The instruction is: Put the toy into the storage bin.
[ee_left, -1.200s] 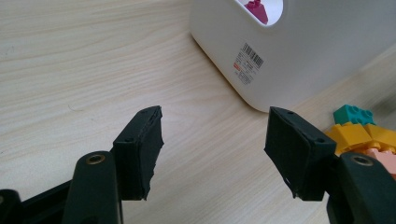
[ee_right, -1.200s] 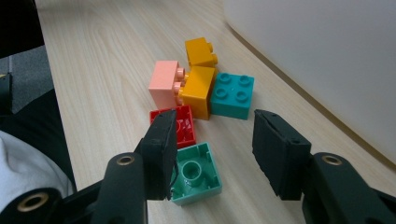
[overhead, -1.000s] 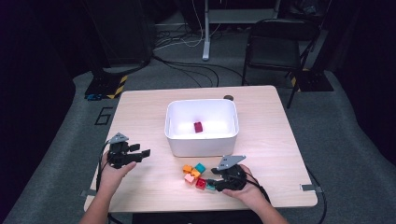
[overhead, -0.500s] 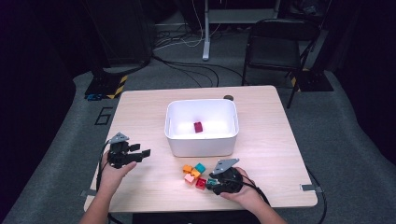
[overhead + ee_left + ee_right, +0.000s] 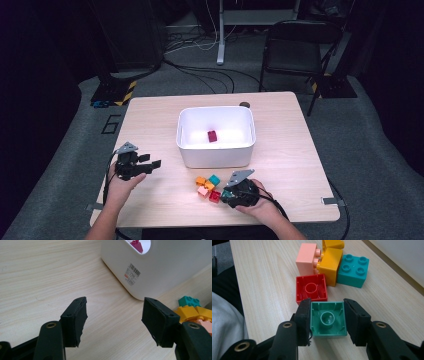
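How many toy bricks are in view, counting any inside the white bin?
7. One magenta brick lies in the white bin. Between the right gripper fingers: a green brick. Ahead of it: red, pink, teal and two orange bricks. Others may be hidden.

A green toy brick [image 5: 328, 319] was seen lying upside down on the wooden table, its hollow underside and round centre tube turned up, clamped from both sides and just beside an upturned red brick [image 5: 311, 288].
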The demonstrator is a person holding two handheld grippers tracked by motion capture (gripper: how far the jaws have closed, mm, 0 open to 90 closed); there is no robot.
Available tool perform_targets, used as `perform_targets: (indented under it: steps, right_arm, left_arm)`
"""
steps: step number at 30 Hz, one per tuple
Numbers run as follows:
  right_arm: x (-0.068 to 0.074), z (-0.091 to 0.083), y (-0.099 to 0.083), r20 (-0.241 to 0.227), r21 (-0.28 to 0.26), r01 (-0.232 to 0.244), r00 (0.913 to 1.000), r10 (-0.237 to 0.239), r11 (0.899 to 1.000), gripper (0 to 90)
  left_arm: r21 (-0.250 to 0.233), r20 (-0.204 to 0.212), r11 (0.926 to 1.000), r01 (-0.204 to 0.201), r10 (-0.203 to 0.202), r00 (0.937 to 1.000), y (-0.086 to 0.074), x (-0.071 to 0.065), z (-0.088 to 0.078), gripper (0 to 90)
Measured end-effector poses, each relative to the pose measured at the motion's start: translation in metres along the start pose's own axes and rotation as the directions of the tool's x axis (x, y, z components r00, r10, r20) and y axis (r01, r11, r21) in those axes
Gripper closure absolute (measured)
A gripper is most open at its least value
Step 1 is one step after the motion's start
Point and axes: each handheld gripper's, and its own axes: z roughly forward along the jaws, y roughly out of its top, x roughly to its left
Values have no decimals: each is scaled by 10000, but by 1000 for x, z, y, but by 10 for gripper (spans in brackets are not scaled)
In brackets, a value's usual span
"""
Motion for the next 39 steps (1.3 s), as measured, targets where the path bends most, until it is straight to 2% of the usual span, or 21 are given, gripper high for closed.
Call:
perform_targets:
  steps: [3, 8, 9, 14, 27, 39]
  right_arm:
    - [1, -2, 2, 20, 5, -140, 9999, 140, 9999, 584]
    - [2, -8, 5, 31, -81, -204, 9998, 204, 9998, 585]
    - [1, -9, 6, 10, -107, -50, 10000, 50, 9999, 585]
    - [1, -14, 9, 90, -135, -180, 9998, 181, 9997, 585]
    - [0, -35, 30, 168, -271, -165, 9997, 169, 9995, 585]
    - [-6, -52, 44, -75, -405, -653, 9979, 650, 9970, 586]
  left_arm:
    - [-68, -30, 10000, 21, -21, 10000, 0, 0, 0, 359]
    - [22, -14, 10000, -6, 6, 10000, 0, 0, 0, 359]
    - [19, -16, 10000, -5, 5, 10000, 0, 0, 0, 359]
    - [-16, -47, 10000, 12, -12, 10000, 0, 0, 0, 359]
    - [40, -62, 10000, 79, -78, 10000, -1, 0, -1, 359]
    - [50, -57, 9999, 87, -87, 9999, -2, 1, 0, 359]
